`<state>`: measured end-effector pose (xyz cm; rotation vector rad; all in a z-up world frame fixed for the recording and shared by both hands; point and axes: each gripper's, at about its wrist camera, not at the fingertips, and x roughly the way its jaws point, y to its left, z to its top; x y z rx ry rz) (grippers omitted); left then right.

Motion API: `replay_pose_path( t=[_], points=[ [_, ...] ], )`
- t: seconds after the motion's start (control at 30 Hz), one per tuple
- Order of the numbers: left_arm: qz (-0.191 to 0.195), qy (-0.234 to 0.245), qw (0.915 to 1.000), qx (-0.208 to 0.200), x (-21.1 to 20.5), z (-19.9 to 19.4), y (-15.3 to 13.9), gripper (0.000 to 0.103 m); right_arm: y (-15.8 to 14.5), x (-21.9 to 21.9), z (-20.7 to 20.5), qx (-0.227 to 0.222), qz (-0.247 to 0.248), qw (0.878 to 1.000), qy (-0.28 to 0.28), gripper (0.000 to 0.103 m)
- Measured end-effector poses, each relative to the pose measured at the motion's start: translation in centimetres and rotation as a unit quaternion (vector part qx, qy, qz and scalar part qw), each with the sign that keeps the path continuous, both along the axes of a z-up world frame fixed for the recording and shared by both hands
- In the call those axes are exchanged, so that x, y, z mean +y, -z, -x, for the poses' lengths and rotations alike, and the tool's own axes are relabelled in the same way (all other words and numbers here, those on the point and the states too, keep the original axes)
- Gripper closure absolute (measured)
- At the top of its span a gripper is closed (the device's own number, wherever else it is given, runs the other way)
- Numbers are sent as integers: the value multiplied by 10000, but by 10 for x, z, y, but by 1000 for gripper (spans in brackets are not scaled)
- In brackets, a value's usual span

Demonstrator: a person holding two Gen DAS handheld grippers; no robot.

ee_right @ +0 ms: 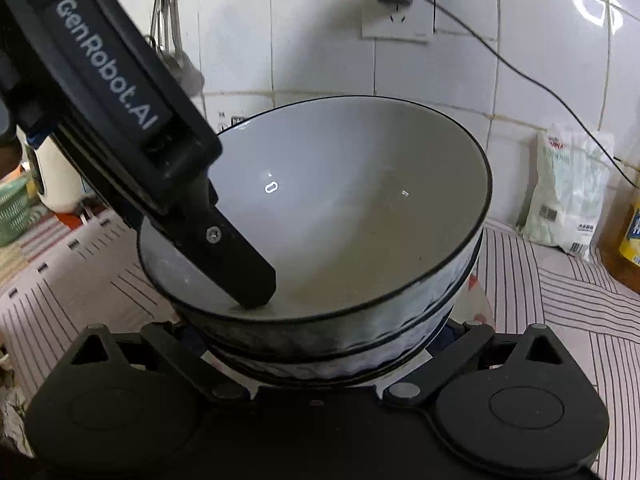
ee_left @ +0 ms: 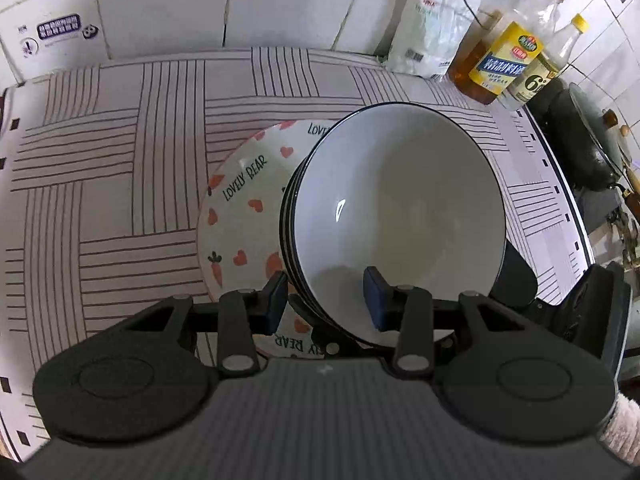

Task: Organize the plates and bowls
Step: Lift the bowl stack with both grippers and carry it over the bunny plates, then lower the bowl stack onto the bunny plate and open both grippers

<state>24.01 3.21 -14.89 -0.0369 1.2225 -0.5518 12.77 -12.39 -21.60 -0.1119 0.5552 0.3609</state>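
A stack of several white bowls point(ee_left: 400, 200) with dark rims hangs tilted over a "LOVELY BEAR" plate point(ee_left: 240, 200) printed with hearts and carrots, which lies on the striped mat point(ee_left: 120, 160). My left gripper point(ee_left: 326, 300) is shut on the stacked rims at the near side, one blue pad outside and one inside the top bowl. In the right wrist view its inner finger point(ee_right: 240, 268) reaches into the bowl stack point(ee_right: 340, 208). My right gripper point(ee_right: 320, 340) hugs the lower part of the stack from both sides, with its fingertips hidden under the bowls.
Oil bottles point(ee_left: 504, 60) and a white bag point(ee_left: 432, 32) stand against the tiled wall at the back right. A dark wok point(ee_left: 592, 148) sits beyond the mat's right edge. A green basket point(ee_right: 12, 216) is at the far left, and a cable hangs from the wall socket point(ee_right: 396, 12).
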Motion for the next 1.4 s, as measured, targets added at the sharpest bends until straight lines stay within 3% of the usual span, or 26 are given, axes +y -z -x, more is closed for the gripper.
replay_pose_path(
  t=[0.3, 0.5, 0.63, 0.83, 1.03, 1.23, 1.4],
  points=[
    [85, 13, 9999, 103, 1, -9, 8, 63, 1, 6, -13, 160, 76, 9998, 71, 2],
    [241, -143, 9996, 87, 6, -10, 10, 63, -1, 7, -27, 426, -127, 9989, 171, 2],
    [201, -110, 9997, -34, 5, -7, 9, 63, -5, 11, -30, 560, 80, 9983, 171, 2],
    [149, -240, 9996, -73, 3, -4, 7, 64, -17, 22, -32, 1116, 604, 9915, 285, 2],
    [-330, -52, 9979, -561, -3, 5, -12, 62, -39, 27, -8, 934, 410, 9944, 285, 2],
    [-460, -204, 9948, -888, 0, 14, -37, 61, -55, 10, 15, 914, 131, 9947, 463, 2],
    [-627, -267, 9922, -1040, -9, 31, -57, 60, -79, -13, 28, 619, 141, 9951, 753, 2]
  ],
)
